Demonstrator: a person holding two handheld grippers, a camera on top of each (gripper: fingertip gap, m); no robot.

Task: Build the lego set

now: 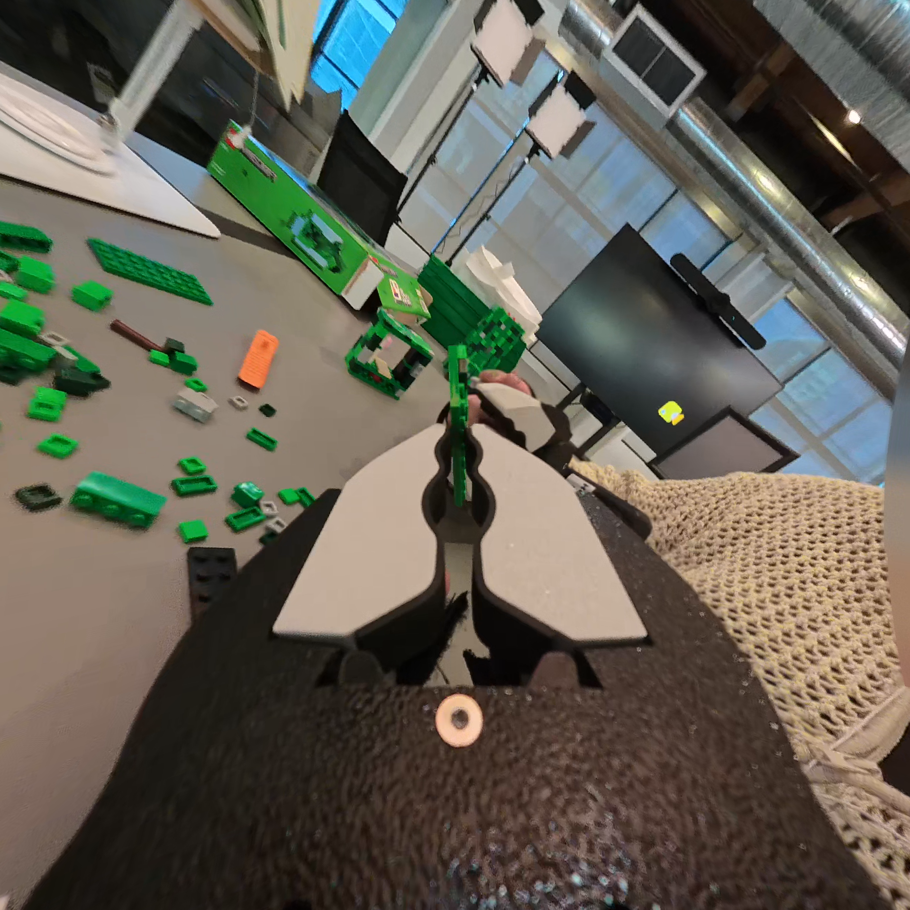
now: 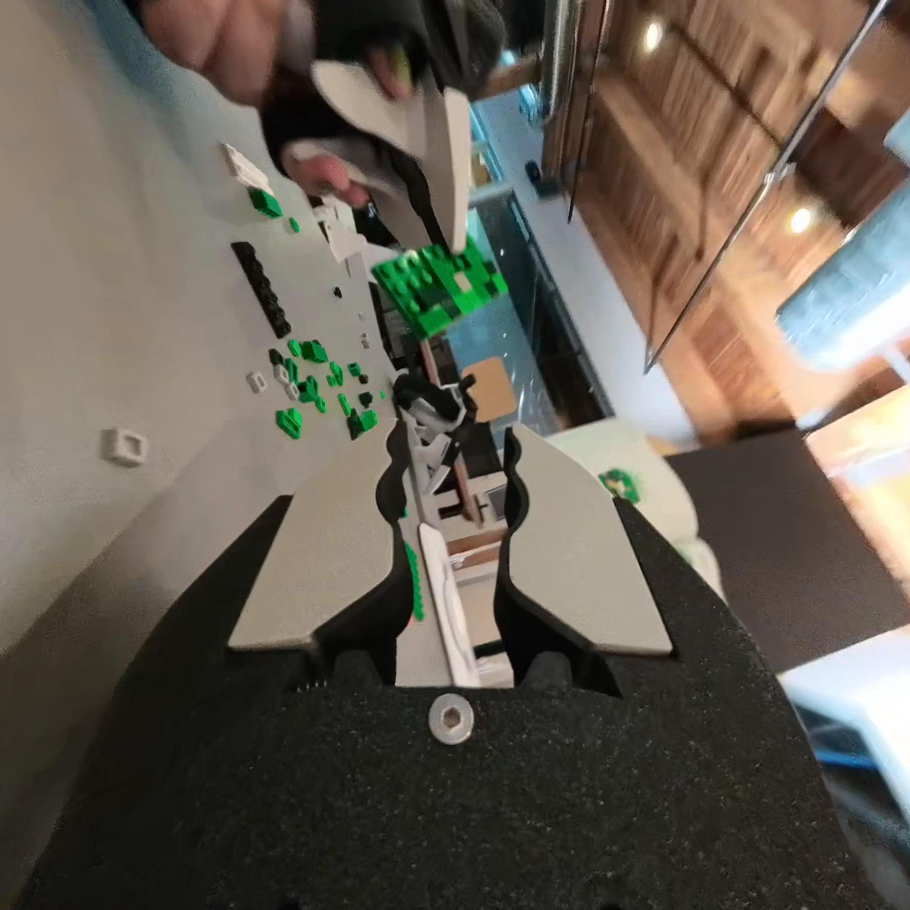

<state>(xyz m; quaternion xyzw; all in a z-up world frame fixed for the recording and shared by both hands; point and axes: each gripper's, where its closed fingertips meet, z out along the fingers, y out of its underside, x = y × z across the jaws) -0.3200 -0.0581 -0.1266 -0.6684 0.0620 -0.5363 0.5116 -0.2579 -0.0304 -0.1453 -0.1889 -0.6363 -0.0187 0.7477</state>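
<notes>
Lego plate assembly (image 1: 458,428), a flat green piece seen edge-on, is being pinched between the grey fingers of the left tool (image 1: 457,445) and held in the air above the grey surface (image 1: 295,344). In the right wrist view the same assembly (image 2: 438,290) is showing its studded face of light and dark green tiles, with the left tool (image 2: 455,246) gripping its upper edge and a hand (image 2: 325,167) wrapped around that tool. The right tool (image 2: 455,443) is standing spread, its two fingers well apart with nothing between them, near the held assembly but not touching it. Beyond the assembly, a small hollow green frame build (image 1: 389,359) is resting on the surface, and just beside it an orange brick separator (image 1: 258,359) is lying flat. Farther from the assembly, loose green bricks (image 1: 118,497) are lying scattered, together with a large green baseplate (image 1: 147,271) and the green set box (image 1: 290,216). A black studded plate (image 2: 261,290) is lying among the loose pieces.
</notes>
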